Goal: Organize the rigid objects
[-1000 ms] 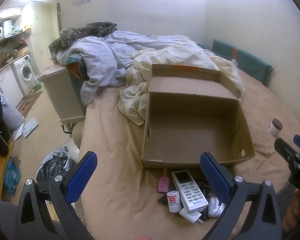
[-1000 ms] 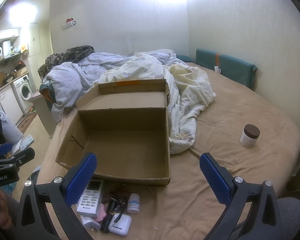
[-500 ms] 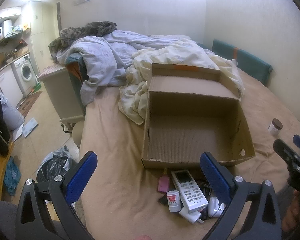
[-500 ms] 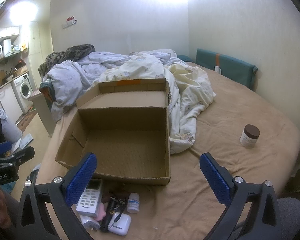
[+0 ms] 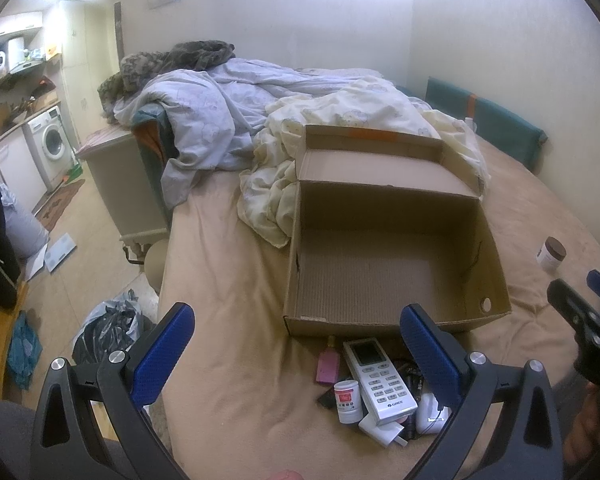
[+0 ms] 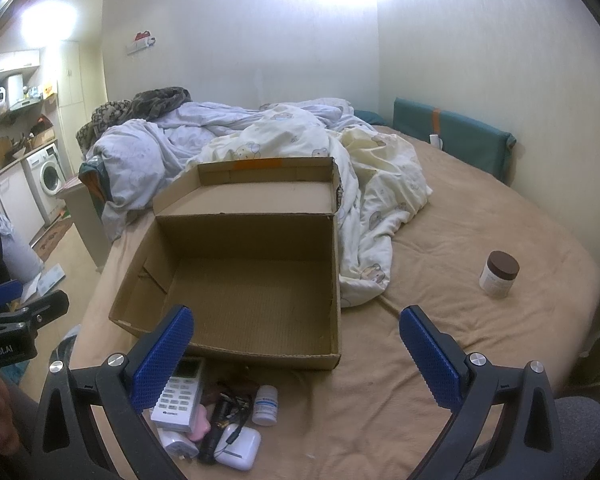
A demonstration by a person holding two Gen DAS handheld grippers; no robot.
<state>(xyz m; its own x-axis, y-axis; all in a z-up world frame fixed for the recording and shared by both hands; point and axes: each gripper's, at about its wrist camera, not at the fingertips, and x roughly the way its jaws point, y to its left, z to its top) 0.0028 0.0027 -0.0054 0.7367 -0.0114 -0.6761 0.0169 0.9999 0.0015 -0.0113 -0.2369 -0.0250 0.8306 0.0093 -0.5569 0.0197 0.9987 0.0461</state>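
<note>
Left gripper (image 5: 296,344): black frame, blue-padded fingers spread wide, nothing between them; it hovers above the near edge of the tan bedsheet (image 5: 236,360), left of the item pile.
Item pile, left part: flat pink bottle (image 5: 327,365) and small white pill bottle with red label (image 5: 348,400), both lying on the sheet just in front of the box.
Item pile, centre: white rectangular air-conditioner remote (image 5: 380,378), face up, resting partly on a white plug adapter (image 5: 380,432).
Item pile, right part: white rounded earbud case (image 6: 236,446) and a black cylindrical item with cable (image 6: 220,420); type cannot be told.
Container: open brown cardboard box (image 5: 384,272), empty, lid flap standing at its far side, touching the rumpled quilts.
Right gripper (image 6: 296,344): fingers likewise spread, empty, hovering at the box's near right corner.
Outlier: white jar with brown lid (image 6: 498,274), upright, well apart to the right.
Step in hand (judgement): first pickup not yet begun.
Recommended method: take the remote across its narrow width, lift clear of the adapter beneath, lower flat onto the box floor.
Risk: cable may drag neighbouring items.
</note>
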